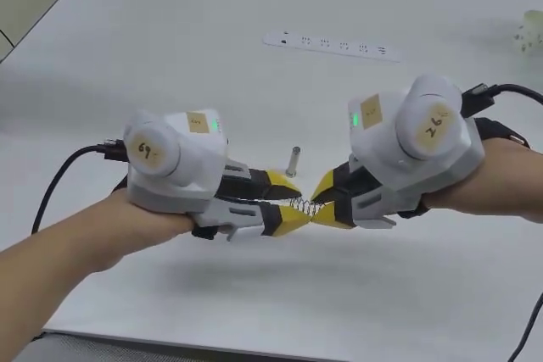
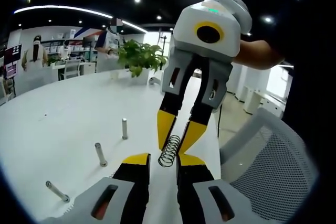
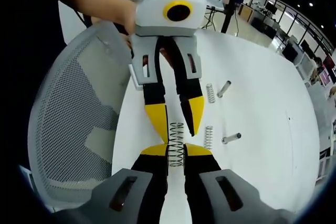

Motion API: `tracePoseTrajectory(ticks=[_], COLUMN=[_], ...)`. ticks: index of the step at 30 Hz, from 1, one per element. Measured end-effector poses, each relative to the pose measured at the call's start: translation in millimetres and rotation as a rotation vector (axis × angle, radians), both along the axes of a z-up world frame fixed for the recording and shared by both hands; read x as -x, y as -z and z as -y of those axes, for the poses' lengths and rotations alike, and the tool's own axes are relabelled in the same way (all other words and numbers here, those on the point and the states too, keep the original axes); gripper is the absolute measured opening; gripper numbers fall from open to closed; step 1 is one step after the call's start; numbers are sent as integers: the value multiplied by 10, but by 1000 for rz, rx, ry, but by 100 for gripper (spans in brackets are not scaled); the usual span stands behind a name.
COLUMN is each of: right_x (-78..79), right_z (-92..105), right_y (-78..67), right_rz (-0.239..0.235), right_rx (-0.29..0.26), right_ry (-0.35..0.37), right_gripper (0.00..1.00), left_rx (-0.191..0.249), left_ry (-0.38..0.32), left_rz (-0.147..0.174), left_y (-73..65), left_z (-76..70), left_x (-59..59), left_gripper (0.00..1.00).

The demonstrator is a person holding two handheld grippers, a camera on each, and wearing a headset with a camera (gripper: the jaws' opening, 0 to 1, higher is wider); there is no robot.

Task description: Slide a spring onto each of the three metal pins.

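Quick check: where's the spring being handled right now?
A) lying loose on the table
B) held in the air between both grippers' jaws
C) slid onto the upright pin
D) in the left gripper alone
B: the spring spans the gap between the left gripper and the right gripper, each pair of jaws closed on one end, above the table; the upright pin behind is bare.
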State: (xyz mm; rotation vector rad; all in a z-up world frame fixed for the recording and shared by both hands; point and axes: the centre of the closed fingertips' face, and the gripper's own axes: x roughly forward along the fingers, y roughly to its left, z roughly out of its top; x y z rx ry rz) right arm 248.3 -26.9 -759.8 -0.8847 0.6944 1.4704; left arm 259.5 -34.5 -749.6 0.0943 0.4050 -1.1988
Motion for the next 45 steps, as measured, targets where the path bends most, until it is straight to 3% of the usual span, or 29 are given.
tracePoseTrajectory(ticks=[7,17,45], right_x=[-13,-4,64], right_z=[-8,-20,0], right_y=[-3,2,-15], right_rz=[3,8,-2], right_rx=[-4,-7,-28], right_ry=[-1,-15,-16], right_gripper=[8,8,9], left_rx=[8,-1,6], left_ry=[20,34,70], left_rz=[7,46,46], left_y=[-8,-9,-49], left_z=[16,0,24], left_x=[36,47,128], left_gripper=[6,4,2])
